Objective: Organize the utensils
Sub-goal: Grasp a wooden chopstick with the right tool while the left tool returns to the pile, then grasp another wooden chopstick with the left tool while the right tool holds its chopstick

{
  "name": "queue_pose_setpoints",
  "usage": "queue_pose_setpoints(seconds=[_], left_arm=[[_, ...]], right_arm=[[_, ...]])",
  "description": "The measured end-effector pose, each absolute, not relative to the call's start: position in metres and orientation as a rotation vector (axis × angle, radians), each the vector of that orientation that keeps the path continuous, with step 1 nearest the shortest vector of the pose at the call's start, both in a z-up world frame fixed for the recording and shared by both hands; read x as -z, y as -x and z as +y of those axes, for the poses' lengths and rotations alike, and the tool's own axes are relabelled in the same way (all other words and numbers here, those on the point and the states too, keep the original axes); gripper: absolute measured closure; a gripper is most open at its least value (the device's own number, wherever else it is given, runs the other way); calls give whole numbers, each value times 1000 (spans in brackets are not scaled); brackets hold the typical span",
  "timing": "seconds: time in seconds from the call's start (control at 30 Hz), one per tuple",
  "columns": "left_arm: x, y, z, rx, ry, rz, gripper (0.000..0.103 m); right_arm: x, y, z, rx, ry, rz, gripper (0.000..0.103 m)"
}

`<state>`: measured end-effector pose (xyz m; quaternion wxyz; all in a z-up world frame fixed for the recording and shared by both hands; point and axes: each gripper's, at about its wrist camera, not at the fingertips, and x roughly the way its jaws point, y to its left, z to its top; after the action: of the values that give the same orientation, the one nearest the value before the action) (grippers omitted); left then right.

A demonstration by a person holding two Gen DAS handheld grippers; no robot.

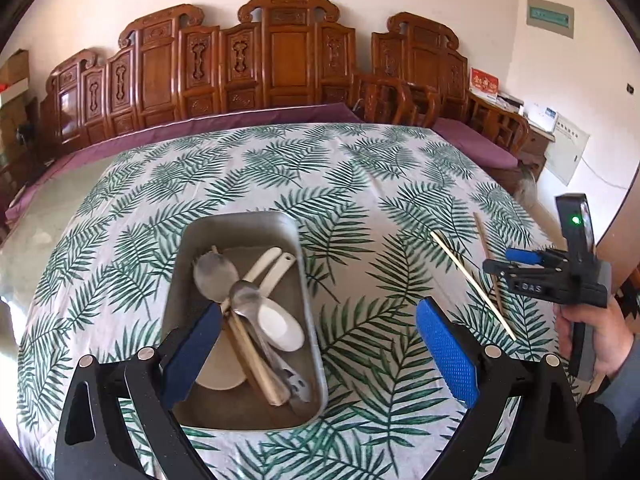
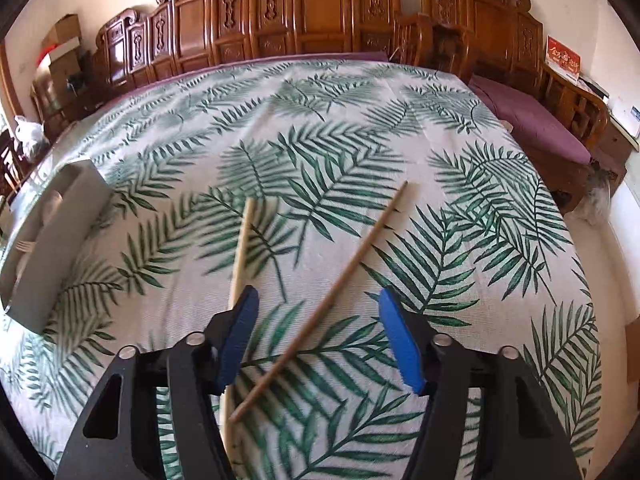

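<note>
Bare tablecloth (image 2: pixel 320 128) beyond two chopsticks (image 2: pixel 320 312); tray (image 1: pixel 308 288) leftward.

The right gripper (image 2: pixel 318 330) points down at a table covered by a cloth (image 2: pixel 320 128) printed with green palm leaves. Its blue-padded jaws stand apart, with nothing pressed between them. A dark wooden chopstick (image 2: pixel 332 292) lies slantwise on the cloth, its middle stretch passing between the two pads without touching either. A paler chopstick (image 2: pixel 242 248) lies beside it to the left, running under the left pad (image 2: pixel 236 340). At the left edge sits a grey metal tray (image 2: pixel 60 240), well apart from both chopsticks. Carved wooden furniture (image 2: pixel 320 12) lines the far wall.
</note>
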<state>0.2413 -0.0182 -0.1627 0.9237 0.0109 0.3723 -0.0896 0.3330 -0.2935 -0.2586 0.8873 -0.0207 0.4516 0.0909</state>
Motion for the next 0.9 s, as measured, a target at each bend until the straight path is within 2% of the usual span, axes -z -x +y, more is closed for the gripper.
queue_pose_setpoints(seconds=[0.07, 0.2, 0.27, 0.33, 0.4, 0.67, 0.9], left_arm=[[164, -242, -25, 198, -21, 766, 9], [166, -242, -40, 194, -17, 758, 9], [168, -244, -50, 195, -34, 772, 9], [171, -245, -59, 199, -46, 782, 9], [176, -248, -72, 209, -50, 800, 9], [203, -267, -133, 278, -93, 871, 9], [228, -289, -184, 337, -116, 937, 19]], right_arm=[[263, -336, -293, -193, 47, 954, 50], [265, -334, -291, -183, 98, 970, 60], [264, -333, -294, -179, 100, 978, 72], [263, -331, -301, -174, 88, 983, 80], [262, -330, -308, -161, 68, 994, 93], [262, -327, -327, -149, 66, 997, 97], [263, -328, -348, -159, -41, 1000, 97]])
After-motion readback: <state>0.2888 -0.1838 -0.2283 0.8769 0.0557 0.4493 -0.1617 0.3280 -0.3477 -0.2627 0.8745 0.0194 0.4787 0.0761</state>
